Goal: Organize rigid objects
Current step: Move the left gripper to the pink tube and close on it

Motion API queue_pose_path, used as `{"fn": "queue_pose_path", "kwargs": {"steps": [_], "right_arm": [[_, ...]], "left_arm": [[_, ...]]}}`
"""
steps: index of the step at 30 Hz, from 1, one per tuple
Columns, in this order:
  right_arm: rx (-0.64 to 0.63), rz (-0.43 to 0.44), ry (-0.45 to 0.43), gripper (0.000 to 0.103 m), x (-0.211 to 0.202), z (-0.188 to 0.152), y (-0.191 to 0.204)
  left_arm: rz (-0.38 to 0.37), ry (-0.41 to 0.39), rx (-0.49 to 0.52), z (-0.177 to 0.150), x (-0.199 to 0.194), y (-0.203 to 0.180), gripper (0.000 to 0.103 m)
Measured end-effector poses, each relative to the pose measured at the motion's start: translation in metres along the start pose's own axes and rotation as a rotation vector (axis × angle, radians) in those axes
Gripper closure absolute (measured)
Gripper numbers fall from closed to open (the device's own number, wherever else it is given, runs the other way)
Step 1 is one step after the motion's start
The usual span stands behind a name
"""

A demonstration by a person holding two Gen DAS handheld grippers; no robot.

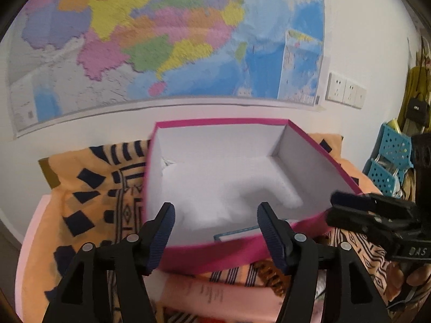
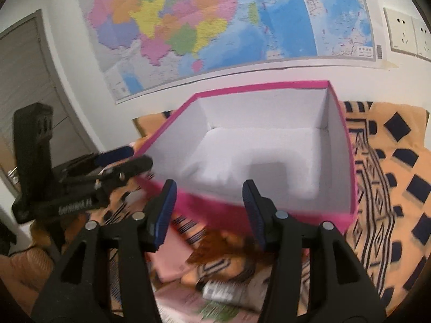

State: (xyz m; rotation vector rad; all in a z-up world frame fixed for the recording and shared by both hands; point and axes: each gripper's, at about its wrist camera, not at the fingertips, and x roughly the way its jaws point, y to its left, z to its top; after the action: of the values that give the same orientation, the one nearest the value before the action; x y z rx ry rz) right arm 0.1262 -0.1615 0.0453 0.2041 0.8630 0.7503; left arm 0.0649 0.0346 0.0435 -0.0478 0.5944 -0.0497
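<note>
A pink box with a white inside (image 1: pixel 309 145) (image 2: pixel 347 150) stands open on an orange patterned cloth (image 1: pixel 89 188) (image 2: pixel 390 177). A flat blue-edged item (image 1: pixel 237 234) lies in its near part. My left gripper (image 1: pixel 215 220) is open and empty over the box's near wall. My right gripper (image 2: pixel 210 204) is open and empty just before the near wall; it also shows at the right of the left wrist view (image 1: pixel 350 210). Below the right gripper lie a pink flat case (image 2: pixel 172 258), a brown hair claw (image 2: pixel 215 245) and a small printed packet (image 2: pixel 223 293).
A map (image 1: pixel 161 40) hangs on the white wall behind the box, with wall sockets (image 1: pixel 344 90) to its right. A blue perforated basket (image 1: pixel 390 161) stands at the far right. A grey door (image 2: pixel 24 80) is at the left. A pink case (image 1: pixel 221 293) lies under the box's near edge.
</note>
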Motion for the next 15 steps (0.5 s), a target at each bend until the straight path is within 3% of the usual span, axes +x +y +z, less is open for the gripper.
{"fn": "queue_pose_path", "kwargs": {"steps": [6,15], "right_arm": [[0.021,0.076,0.073,0.05,-0.005,-0.032,0.015],[0.067,0.103,0.229,0.05,0.025,-0.067,0.028]], "left_arm": [[0.02,-0.004,0.002,-0.017,-0.02,0.017,0.037],[0.032,0.121,-0.033,-0.05,0.001,0.042,0.037]]}}
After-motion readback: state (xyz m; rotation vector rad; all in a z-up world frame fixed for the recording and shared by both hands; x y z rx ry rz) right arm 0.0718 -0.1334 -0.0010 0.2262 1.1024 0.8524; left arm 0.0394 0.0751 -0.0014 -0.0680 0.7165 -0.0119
